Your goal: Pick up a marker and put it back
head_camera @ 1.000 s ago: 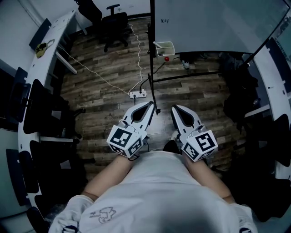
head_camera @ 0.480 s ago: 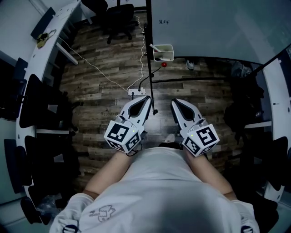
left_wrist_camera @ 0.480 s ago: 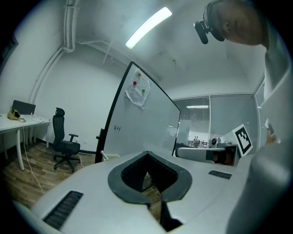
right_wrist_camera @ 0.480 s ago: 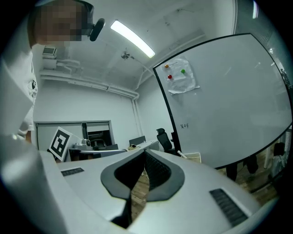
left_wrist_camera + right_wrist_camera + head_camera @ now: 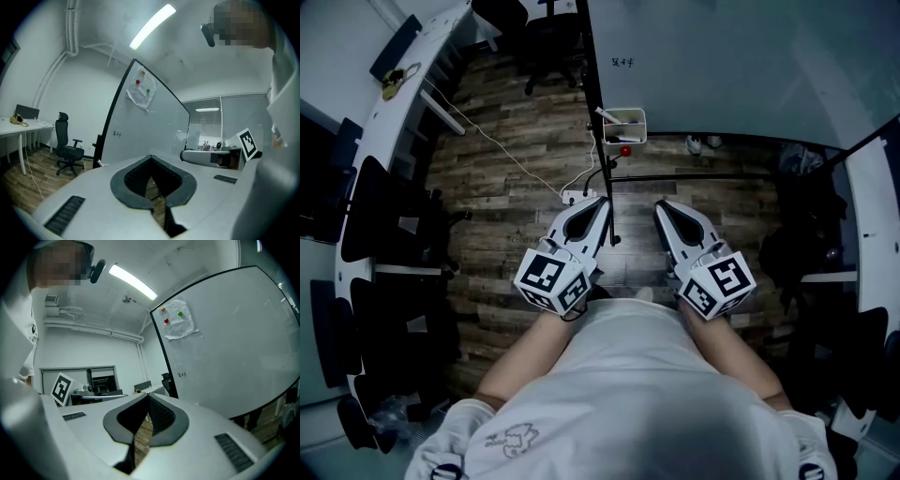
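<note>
While both are held close to the body, the left hand-held gripper (image 5: pixel 602 202) and right hand-held gripper (image 5: pixel 660 206) have jaws closed tip to tip, with nothing between them. The pale slim marker (image 5: pixel 609 115) sits in a small white tray (image 5: pixel 643 127) on the large whiteboard (image 5: pixel 722 66), well apart and far ahead between both noses. Its long axis looks roughly left-right, but it's too small to confirm. The left one reads marginally nearer.
</note>
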`<act>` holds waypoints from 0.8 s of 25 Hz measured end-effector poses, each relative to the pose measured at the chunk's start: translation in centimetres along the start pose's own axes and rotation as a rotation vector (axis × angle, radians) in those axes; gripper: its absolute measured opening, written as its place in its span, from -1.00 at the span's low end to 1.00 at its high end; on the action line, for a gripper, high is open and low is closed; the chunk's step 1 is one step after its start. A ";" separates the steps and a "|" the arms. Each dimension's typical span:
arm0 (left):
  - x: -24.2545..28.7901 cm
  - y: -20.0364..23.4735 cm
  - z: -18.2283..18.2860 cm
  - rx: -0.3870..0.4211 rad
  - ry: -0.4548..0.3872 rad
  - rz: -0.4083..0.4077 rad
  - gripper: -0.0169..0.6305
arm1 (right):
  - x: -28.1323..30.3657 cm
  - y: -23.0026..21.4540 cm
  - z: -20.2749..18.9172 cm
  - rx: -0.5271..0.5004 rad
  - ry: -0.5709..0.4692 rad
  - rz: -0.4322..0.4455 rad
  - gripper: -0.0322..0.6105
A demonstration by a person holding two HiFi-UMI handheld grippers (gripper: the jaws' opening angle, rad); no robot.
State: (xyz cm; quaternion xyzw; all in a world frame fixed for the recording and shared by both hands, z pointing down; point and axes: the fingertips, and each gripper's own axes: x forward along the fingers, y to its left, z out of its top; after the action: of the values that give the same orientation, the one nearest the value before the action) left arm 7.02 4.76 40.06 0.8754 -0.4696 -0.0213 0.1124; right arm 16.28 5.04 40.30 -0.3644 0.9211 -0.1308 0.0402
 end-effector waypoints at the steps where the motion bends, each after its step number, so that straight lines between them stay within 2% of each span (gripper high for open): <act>1: 0.3 -0.1 0.1 0.004 0.000 0.000 -0.93 | 0.0 -0.4 0.1 0.004 -0.002 -0.003 -0.86; 9: 3.2 0.5 -0.3 -0.005 0.019 -0.029 -0.93 | 1.2 -2.5 0.0 0.011 0.009 -0.021 -0.86; 20: 5.9 4.1 1.2 0.000 0.021 -0.077 -0.93 | 6.0 -4.0 0.0 0.036 0.030 -0.042 -0.86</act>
State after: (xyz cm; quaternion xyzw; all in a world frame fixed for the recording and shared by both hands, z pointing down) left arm 6.78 -2.58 40.15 0.8931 -0.4342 -0.0164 0.1166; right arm 14.49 -1.87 41.51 -0.3807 0.9114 -0.1537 0.0301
